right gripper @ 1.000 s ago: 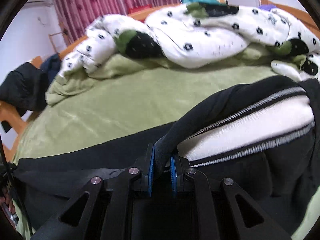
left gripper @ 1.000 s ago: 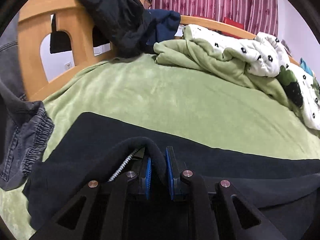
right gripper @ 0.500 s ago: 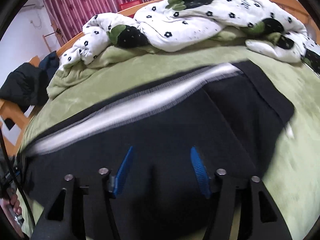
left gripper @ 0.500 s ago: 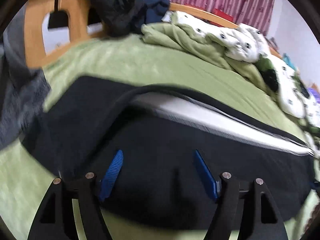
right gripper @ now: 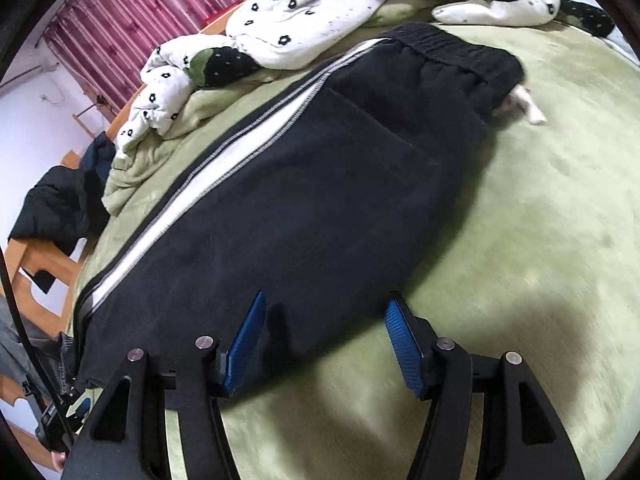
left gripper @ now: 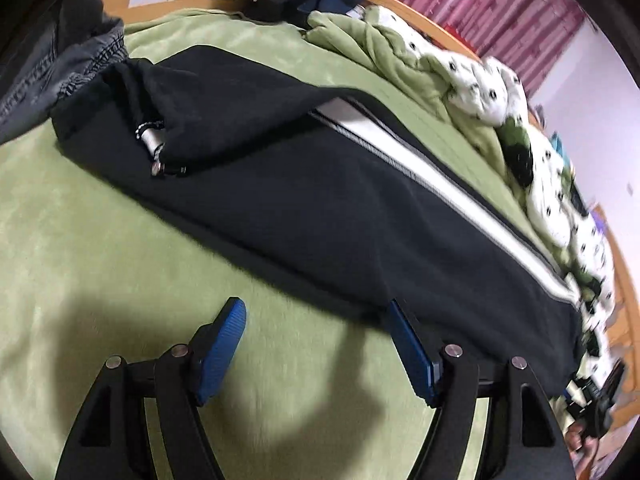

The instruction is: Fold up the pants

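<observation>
Pants (left gripper: pixel 320 208) lie flat across the green blanket (left gripper: pixel 80 240) on the bed, 1 pair, black, folded lengthwise with 1 white side stripe (left gripper: pixel 440 184) running along the far edge. Your left gripper (left gripper: pixel 316 344) hangs just off the near edge of the cloth with its jaws spread wide and nothing between them; the right-hand blue pad (left gripper: pixel 408 352) sits at the hem line, the other pad over bare blanket. Your right gripper (right gripper: pixel 324 340) is likewise wide apart and empty, its 2 blue pads (right gripper: pixel 244 344) poised at the near edge of the pants (right gripper: pixel 320 200), the left one over the black fabric, the right one at its border with the blanket (right gripper: pixel 540 240). From that view the elastic waistband (right gripper: pixel 460 52) is at the far end and the stripe (right gripper: pixel 224 160) runs along the left. At the leg end, the left view shows 1 drawstring toggle (left gripper: pixel 154 148) at a cuff. Beyond the pants you have 1 flower-print duvet (right gripper: pixel 320 4) heaped up, 1 grey denim garment (left gripper: pixel 56 64) at the left, and dark clothing (right gripper: pixel 56 208) draped on the wooden bed frame (right gripper: pixel 28 276).
</observation>
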`<act>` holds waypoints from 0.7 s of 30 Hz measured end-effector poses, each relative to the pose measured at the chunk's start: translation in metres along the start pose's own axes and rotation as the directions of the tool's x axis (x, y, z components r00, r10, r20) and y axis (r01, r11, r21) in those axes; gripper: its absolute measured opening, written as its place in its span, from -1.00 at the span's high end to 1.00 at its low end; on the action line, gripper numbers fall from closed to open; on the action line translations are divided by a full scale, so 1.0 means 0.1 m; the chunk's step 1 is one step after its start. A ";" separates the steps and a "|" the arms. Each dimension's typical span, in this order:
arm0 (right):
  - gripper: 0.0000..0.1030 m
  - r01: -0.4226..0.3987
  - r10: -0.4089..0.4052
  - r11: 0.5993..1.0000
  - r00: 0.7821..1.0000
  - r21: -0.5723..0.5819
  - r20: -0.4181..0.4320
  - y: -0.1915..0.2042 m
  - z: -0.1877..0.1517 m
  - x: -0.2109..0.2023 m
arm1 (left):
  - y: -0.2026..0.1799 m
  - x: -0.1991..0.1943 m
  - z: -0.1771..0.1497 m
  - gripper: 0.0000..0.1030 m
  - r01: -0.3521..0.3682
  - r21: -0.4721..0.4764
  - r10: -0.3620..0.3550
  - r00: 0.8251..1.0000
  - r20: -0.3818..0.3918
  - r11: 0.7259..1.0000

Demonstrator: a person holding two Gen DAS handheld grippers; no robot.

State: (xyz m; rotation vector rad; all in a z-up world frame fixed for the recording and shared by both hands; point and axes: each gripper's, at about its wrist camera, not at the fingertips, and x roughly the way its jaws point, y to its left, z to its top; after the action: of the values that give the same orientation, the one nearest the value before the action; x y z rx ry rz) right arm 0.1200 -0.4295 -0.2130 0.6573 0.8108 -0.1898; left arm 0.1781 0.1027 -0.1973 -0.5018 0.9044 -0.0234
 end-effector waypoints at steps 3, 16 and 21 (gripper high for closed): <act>-0.19 -0.005 0.005 1.000 1.000 0.026 -0.003 0.02 0.16 0.19 | 0.13 0.17 0.15 -0.38 0.038 -0.080 -0.038 0.999 0.001 0.996; 0.81 -0.021 0.012 0.996 0.995 0.091 0.098 0.02 0.52 0.24 | 0.03 0.31 0.41 0.74 -0.126 -0.041 0.129 0.990 0.062 0.991; 0.82 -0.029 0.021 0.996 0.995 0.080 0.098 -0.03 0.44 -0.09 | 0.00 0.03 0.25 0.78 -0.112 -0.013 0.113 0.993 0.037 0.994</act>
State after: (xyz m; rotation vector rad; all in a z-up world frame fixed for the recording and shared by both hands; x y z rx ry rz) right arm 0.1392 -0.4599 -0.1854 0.7287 0.7036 -0.2316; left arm 0.1990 0.1124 -0.1867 -0.4595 0.8952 0.0932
